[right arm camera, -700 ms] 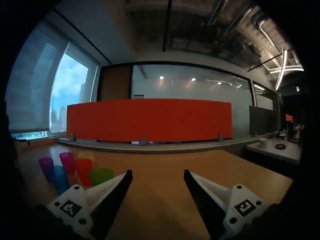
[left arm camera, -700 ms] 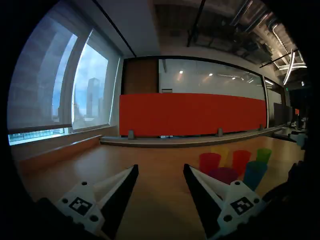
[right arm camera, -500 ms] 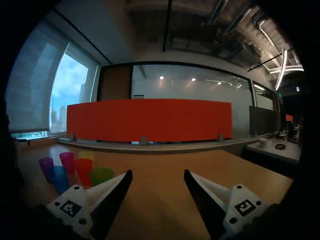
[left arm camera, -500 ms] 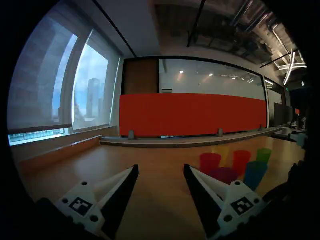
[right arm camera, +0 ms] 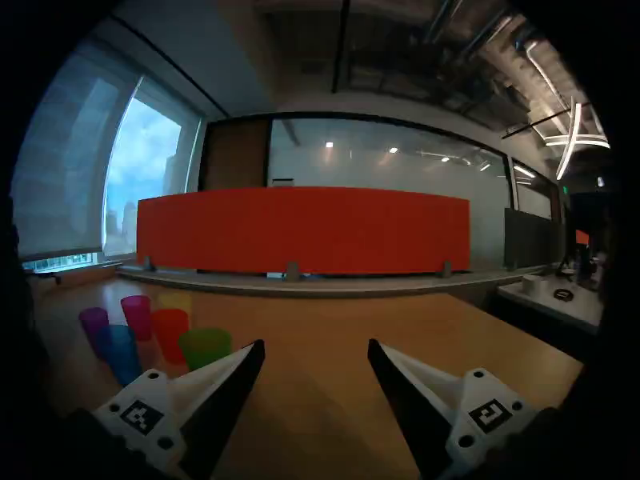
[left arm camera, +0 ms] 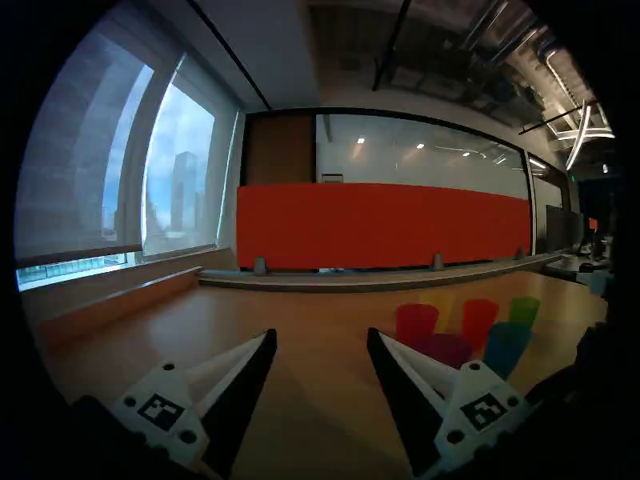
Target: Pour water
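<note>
Several translucent plastic cups stand clustered on the wooden table (left arm camera: 320,400). In the left gripper view they sit to the right of the fingers: a red cup (left arm camera: 416,320), an orange cup (left arm camera: 479,318), a green cup (left arm camera: 526,310), a blue cup (left arm camera: 506,347) and a purple cup (left arm camera: 445,349). My left gripper (left arm camera: 320,340) is open and holds nothing. In the right gripper view the cups sit at the left: a purple cup (right arm camera: 94,323), a pink cup (right arm camera: 138,314), an orange cup (right arm camera: 170,332), a green cup (right arm camera: 204,346) and a blue cup (right arm camera: 122,352). My right gripper (right arm camera: 314,348) is open with nothing between its fingers.
An orange partition (right arm camera: 304,232) runs along the table's far edge. Large windows (left arm camera: 176,184) fill the left wall. A neighbouring desk (right arm camera: 552,300) with small items stands to the right of the table.
The right gripper view has shifted a little, with the partition and cups sitting slightly higher in the picture. The left gripper view has barely moved. Both grippers stay open.
</note>
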The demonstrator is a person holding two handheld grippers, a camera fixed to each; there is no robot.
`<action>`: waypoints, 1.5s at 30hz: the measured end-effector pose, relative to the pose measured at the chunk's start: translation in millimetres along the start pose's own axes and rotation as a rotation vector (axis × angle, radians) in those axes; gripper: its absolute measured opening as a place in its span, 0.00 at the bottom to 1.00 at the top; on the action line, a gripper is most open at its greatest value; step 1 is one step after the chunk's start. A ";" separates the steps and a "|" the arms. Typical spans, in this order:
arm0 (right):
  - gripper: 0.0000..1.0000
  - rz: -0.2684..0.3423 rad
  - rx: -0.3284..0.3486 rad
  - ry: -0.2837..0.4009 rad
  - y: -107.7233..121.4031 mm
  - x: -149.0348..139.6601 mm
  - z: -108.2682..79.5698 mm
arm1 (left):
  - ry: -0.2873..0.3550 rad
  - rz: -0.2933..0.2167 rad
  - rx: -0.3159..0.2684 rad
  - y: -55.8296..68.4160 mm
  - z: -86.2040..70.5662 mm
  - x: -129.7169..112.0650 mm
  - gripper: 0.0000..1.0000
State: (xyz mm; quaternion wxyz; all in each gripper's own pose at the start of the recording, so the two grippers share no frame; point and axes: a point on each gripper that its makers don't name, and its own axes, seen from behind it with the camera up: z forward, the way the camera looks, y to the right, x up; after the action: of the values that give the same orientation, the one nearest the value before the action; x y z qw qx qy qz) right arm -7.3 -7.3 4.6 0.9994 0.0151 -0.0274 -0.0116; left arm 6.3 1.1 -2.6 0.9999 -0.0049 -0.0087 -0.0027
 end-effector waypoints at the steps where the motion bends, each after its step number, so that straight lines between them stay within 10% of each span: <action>1: 1.00 -0.004 0.006 -0.003 -1.4 1.6 0.2 | 0.002 -0.001 0.000 -0.3 -0.1 3.2 0.83; 32: 1.00 -0.009 0.098 0.018 2.2 183.2 5.1 | -0.019 0.020 -0.158 30.8 19.1 173.1 0.83; 45: 1.00 -0.025 0.224 0.009 -15.7 200.0 2.9 | -0.036 0.017 -0.269 49.7 22.4 187.2 0.83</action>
State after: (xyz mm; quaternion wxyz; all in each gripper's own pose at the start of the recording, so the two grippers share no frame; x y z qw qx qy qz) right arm 191.9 -27.9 17.9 0.9914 0.1272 -0.0236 -0.0210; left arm 193.3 50.0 22.5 0.9900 -0.1389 -0.0260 0.0045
